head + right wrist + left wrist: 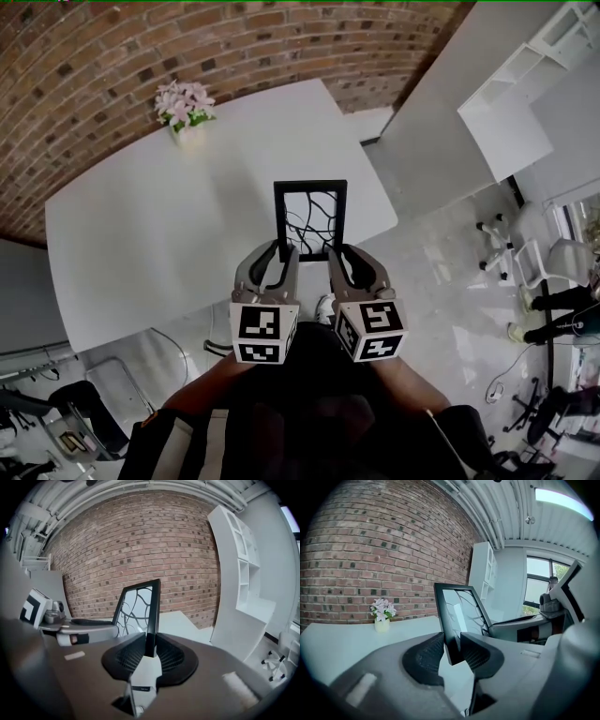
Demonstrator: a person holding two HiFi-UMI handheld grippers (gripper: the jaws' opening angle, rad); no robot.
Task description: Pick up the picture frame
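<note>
Seen from above, a curved brick wall [141, 47] fills the top left, and below it a wide white surface [131, 234] stretches across the middle. A small pale pot of pink and white flowers [185, 105] stands at the far left end of the surface, close to the wall and well apart from everything else. Near the centre, at the surface's near edge, the left gripper [278, 251] is clenched on the lower left side of the picture frame [310, 220]. In the left gripper view its ribbed pads [426, 656] press the frame's dark edge from both sides. The frame is black, stands upright, and carries a pattern of dark branching lines on a pale ground (the lines look like bare twigs). It is held between the two grippers, and its lower corner appears clear of the surface. Just to the right, the right gripper [343, 253] grasps the frame's lower right side, and the right gripper view shows its pads closed tight on the thin edge. Each gripper carries a cube with black and white square markers, the left cube [264, 333] and the right cube [370, 330] almost side by side. Farther right stands a white shelving unit [525, 103], and beyond it a white chair [539, 262] sits on the glossy floor.
</note>
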